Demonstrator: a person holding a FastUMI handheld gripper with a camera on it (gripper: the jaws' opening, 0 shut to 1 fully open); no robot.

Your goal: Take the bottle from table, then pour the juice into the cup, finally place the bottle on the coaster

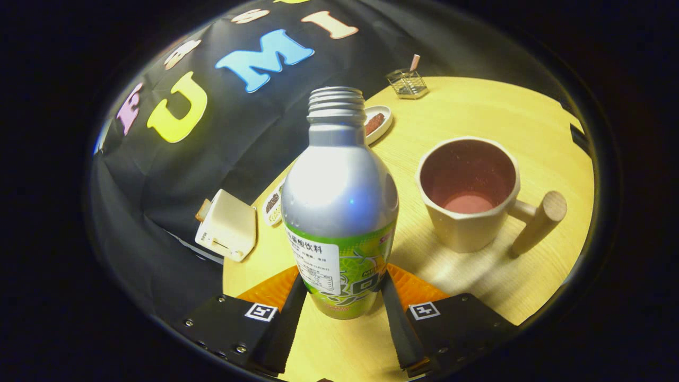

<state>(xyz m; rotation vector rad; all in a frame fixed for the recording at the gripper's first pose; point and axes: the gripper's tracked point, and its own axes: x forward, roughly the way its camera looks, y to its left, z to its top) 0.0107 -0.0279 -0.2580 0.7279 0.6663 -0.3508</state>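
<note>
A: Bottle status? Tool first.

B: Tool (344, 297) clamped on tall silver aluminium bottle with green label and threaded, capless neck (339, 201); both fingers (290, 313) pressed against lower label band, one each side. Standing upright between fingers, base on or just above round pale wooden desk (477, 122); cannot tell which.

A: Under and behind bottle?

B: Orange ribbed coaster (270, 291), flat on desk, showing either side of bottle's base, partly hidden by fingers. Bottle's base apparently in front of it rather than squarely on it; hard to judge.

A: Cup?

B: Cream faceted ceramic cup with pink inside and wooden peg handle (467, 196), upright, beyond right finger, near bottle but apart. Handle turned away from bottle. Pink bottom visible; whether liquid inside, cannot tell.

A: Further out?

B: Small cream boxy thing with slot (227, 225) at desk edge, beyond left finger. Beside it, small packet (273, 204), partly hidden by bottle. Beyond bottle's neck, white oval dish with dark reddish contents (377, 123). Farthest off, small wire basket with pink stick (407, 83), near far desk edge.
</note>
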